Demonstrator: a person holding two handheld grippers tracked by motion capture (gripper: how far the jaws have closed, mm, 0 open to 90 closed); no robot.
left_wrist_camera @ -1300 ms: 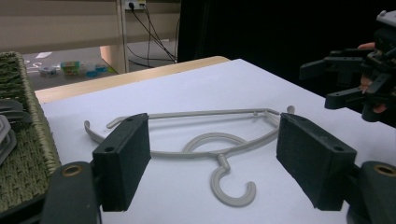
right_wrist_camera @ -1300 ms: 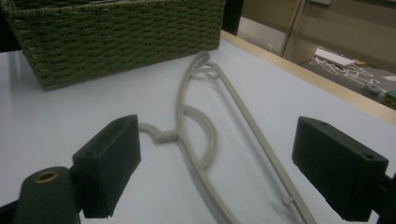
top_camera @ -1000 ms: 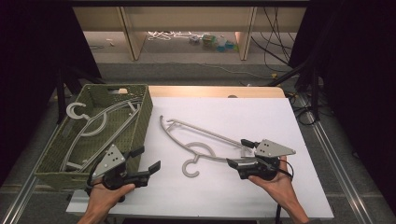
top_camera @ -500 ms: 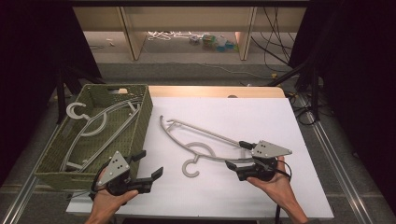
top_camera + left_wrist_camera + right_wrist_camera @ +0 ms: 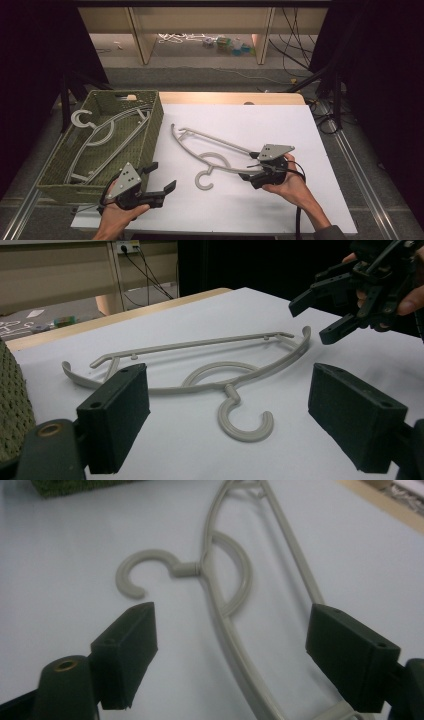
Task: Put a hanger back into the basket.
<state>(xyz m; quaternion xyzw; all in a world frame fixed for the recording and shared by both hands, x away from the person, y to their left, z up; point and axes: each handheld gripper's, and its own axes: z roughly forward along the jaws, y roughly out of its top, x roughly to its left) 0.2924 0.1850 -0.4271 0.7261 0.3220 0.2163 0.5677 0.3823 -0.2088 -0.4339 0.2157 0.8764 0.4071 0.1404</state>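
Note:
A grey plastic hanger (image 5: 215,140) lies flat on the white sheet, its hook (image 5: 202,186) pointing toward me. My right gripper (image 5: 251,166) is at the hanger's right end. Its jaws have just been closing, but they stand open. In the right gripper view (image 5: 232,625) the hanger's arm (image 5: 220,615) runs between the pads without touching them. My left gripper (image 5: 162,176) hovers open and holds nothing, by the basket's front right corner. In the left gripper view (image 5: 227,377) the hanger (image 5: 230,395) lies ahead, and the right gripper (image 5: 310,320) is beyond it.
A green woven basket (image 5: 152,135) stands at the table's left and holds more grey hangers (image 5: 100,132). The white sheet (image 5: 280,120) covers the table to its right edge. Shelves and cables are on the floor beyond the table.
My right gripper has slid left over the hanger's end and its jaws have narrowed a little. The left gripper has barely shifted.

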